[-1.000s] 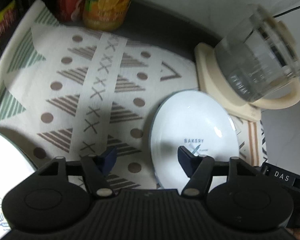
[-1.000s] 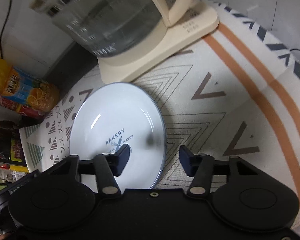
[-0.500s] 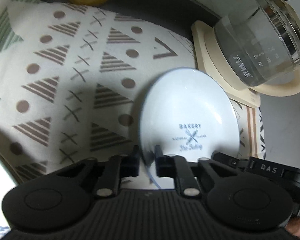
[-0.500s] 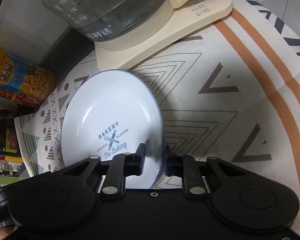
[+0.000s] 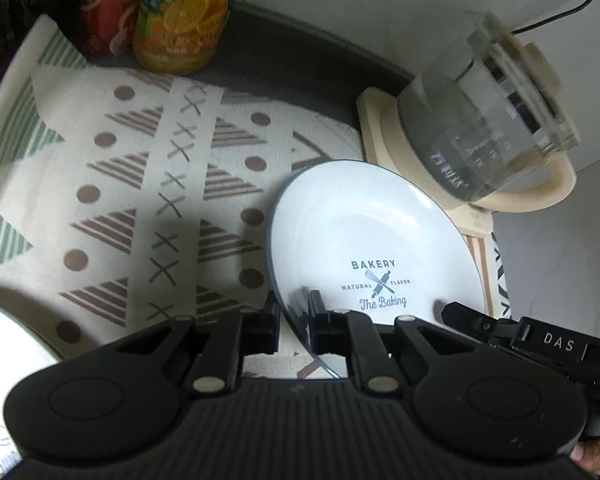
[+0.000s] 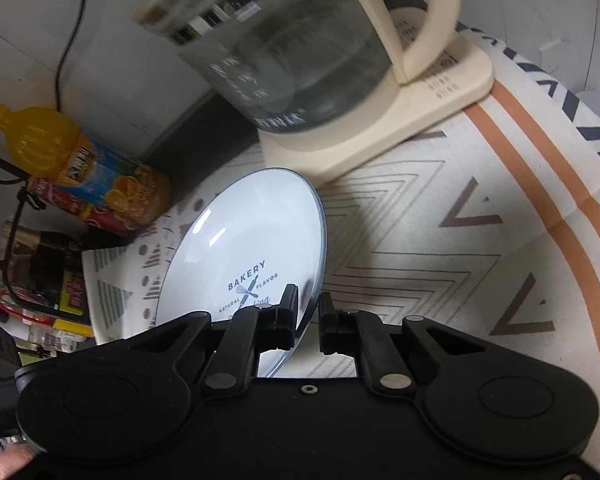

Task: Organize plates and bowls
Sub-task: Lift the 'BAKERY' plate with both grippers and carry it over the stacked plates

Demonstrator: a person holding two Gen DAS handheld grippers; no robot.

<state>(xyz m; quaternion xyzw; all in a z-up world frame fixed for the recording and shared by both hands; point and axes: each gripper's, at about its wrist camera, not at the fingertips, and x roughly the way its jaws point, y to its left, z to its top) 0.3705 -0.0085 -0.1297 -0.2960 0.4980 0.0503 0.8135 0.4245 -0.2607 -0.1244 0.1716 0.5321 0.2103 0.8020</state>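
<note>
Since the earlier frame I have raised the plate (image 5: 364,236); left hand-held gripper (image 5: 294,320) and right hand-held gripper (image 6: 308,318) each pinch its thin, slippery, breakable rim near 6 o'clock.

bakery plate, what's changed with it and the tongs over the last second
Both tongs, open a second ago, closed on opposite edges of the white BAKERY-print plate: left tongs on its left rim, right tongs on its right rim. The plate now looks tilted off the patterned mat. The glass kettle stayed put.
</note>
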